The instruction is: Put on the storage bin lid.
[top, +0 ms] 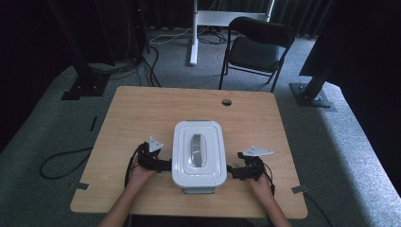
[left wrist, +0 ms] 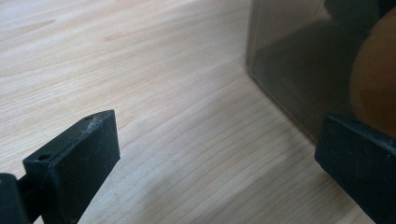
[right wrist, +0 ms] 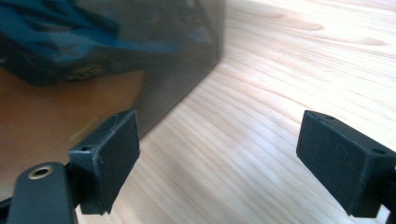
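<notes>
A white lidded container (top: 197, 153) with a grey handle (top: 196, 150) on its lid stands in the middle of the wooden table (top: 142, 113), towards the near edge. My left gripper (top: 165, 165) is at the container's left side and my right gripper (top: 231, 171) at its right side, each pointing inward at its wall. In the left gripper view the jaws stand wide apart, with the container's smoky translucent wall (left wrist: 299, 70) beside the right jaw. In the right gripper view the jaws are also wide apart, with the translucent wall (right wrist: 154, 60) behind the left jaw and dark blue and orange contents dimly visible through it.
A black folding chair (top: 257, 47) stands beyond the table's far edge. A round cable hole (top: 226, 102) lies near the far edge. A white desk leg (top: 194, 33), black frame posts (top: 80, 61) and cables (top: 61, 161) occupy the carpeted floor around the table.
</notes>
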### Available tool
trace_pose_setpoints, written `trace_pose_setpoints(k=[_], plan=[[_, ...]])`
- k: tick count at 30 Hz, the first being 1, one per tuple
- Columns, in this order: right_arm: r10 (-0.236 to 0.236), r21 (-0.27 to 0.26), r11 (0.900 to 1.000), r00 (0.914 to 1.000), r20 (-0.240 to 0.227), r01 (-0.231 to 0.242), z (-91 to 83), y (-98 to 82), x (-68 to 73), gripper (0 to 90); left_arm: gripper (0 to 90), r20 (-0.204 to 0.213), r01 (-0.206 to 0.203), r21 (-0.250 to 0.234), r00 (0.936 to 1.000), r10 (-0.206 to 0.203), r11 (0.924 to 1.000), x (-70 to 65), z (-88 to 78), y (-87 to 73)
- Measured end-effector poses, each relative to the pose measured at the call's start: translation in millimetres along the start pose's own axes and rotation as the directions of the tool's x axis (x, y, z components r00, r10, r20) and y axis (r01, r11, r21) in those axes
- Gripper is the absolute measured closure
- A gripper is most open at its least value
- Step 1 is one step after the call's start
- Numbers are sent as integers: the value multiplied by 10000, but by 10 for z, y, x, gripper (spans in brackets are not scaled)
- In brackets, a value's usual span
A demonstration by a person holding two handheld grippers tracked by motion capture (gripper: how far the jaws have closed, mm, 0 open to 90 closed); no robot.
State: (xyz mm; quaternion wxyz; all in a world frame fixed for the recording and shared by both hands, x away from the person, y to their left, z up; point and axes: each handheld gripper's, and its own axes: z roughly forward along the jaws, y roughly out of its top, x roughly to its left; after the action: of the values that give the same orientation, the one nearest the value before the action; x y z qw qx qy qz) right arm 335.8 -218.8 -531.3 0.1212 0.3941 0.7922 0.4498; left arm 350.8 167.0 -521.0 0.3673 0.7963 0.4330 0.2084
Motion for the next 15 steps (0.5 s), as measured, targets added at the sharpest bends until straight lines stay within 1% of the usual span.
trace_pose_setpoints(k=[1,2,4,6,8,11,12,13,15], plan=[[2,-6,10000,10000,98,-2,-9,-5,-11,128,5,-19,7,-112,10000,-8,9999,14,-20,-6],[-18,30,10000,9996,296,17,-17,-13,-20,128,5,-4,4,-201,10000,-4,9998,28,-38,-11],[-116,50,9999,9987,496,114,-35,-24,-37,126,5,17,41,-388,10000,-40,9992,53,-72,-24],[-151,50,9999,9968,781,148,-48,-30,-40,125,4,121,146,-486,9998,-140,9987,80,-104,-39],[-130,-86,9999,9957,917,139,-65,-30,-49,124,5,180,188,-576,9997,-178,9982,103,-125,-56],[-64,-193,9998,9932,1166,87,-78,-23,-58,121,5,165,274,-560,9995,-265,9981,136,-155,-93],[-64,-193,9998,9932,1166,87,-78,-23,-58,121,5,165,274,-560,9995,-265,9981,136,-155,-93],[-8,-247,9997,9917,1283,40,-89,-23,-66,122,5,220,296,-526,9994,-285,9982,155,-187,-131],[69,-321,9995,9903,1388,-24,-101,-26,-72,121,5,191,212,-488,9996,-203,9986,165,-212,-160]])
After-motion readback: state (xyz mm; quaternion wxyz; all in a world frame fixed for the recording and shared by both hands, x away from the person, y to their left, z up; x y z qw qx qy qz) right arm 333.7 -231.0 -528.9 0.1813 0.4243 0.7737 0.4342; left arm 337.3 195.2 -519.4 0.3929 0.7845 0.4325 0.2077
